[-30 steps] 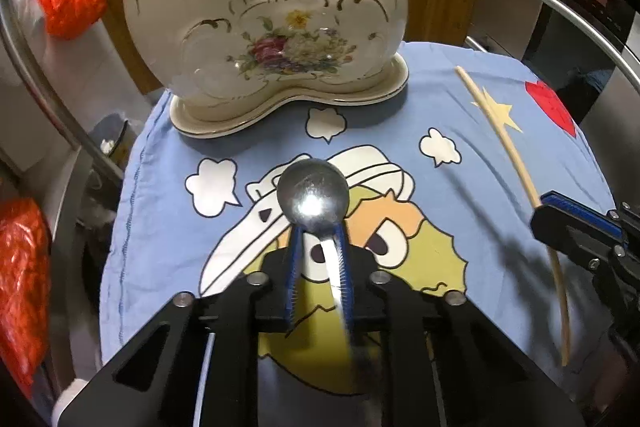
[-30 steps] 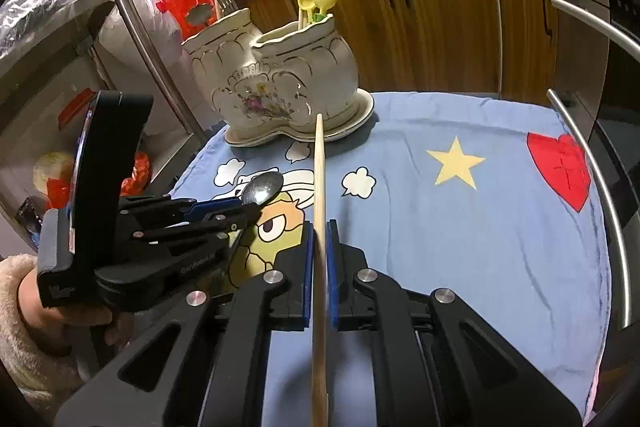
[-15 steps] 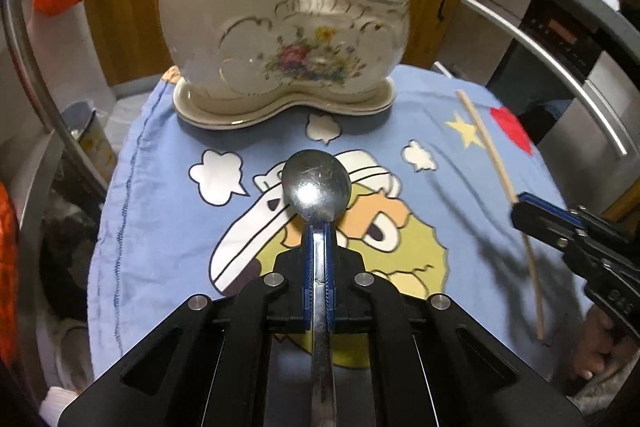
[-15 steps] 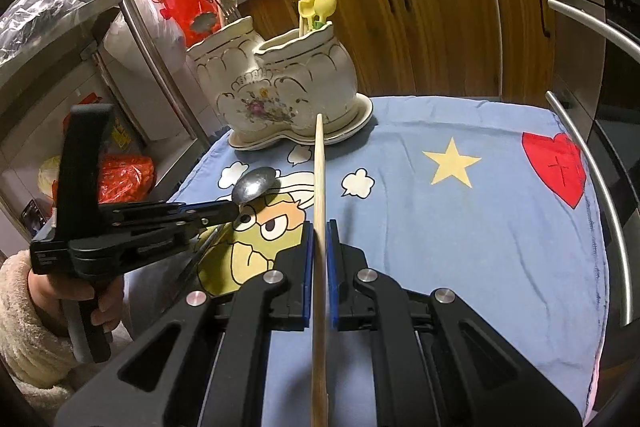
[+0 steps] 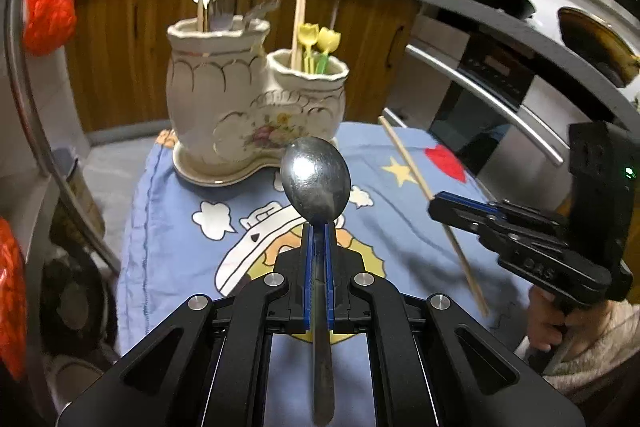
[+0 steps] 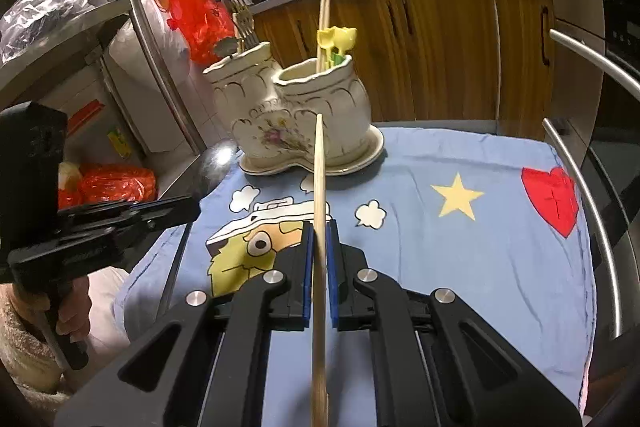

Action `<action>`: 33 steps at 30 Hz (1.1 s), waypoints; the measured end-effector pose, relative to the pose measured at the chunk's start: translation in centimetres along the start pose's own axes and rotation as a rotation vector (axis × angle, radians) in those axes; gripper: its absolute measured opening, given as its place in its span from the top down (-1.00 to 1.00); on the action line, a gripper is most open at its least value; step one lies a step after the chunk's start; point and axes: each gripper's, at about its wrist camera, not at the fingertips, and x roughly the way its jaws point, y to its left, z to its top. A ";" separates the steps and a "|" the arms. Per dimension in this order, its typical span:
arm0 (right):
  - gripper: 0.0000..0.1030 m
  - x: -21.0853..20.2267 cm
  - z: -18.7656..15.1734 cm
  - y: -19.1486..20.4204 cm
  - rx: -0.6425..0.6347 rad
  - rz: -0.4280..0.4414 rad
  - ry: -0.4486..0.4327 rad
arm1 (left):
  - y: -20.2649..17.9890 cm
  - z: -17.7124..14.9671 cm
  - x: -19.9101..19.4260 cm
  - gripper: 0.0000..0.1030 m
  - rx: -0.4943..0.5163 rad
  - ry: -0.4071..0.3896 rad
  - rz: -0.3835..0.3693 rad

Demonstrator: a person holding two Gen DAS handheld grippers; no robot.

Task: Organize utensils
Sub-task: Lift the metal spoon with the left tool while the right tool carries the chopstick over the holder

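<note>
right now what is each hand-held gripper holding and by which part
The left hand-held gripper clamps a metal spoon by the neck, just below the bowl. The right hand-held gripper clamps a wooden chopstick partway along its shaft.

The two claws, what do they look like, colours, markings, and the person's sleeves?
Both the left claw and the right claw are matte black, angular linkages with silver round bolts and blue pads lining the fingers. The right unit shows a small green light. Both sleeves are fuzzy beige fleece. No cables visible.
</note>
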 end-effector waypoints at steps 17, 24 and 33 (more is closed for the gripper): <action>0.88 -1.2 7.6 3.0 -0.078 -0.021 -0.161 | 2.8 6.0 -6.6 0.90 -0.015 -0.243 -0.068; 0.88 0.3 13.4 2.0 -0.015 -0.001 -0.285 | 4.5 12.2 -7.2 0.90 -0.011 -0.364 -0.033; 0.88 4.3 18.0 0.7 0.048 -0.019 -0.415 | 6.8 18.2 -3.6 0.90 -0.046 -0.458 0.045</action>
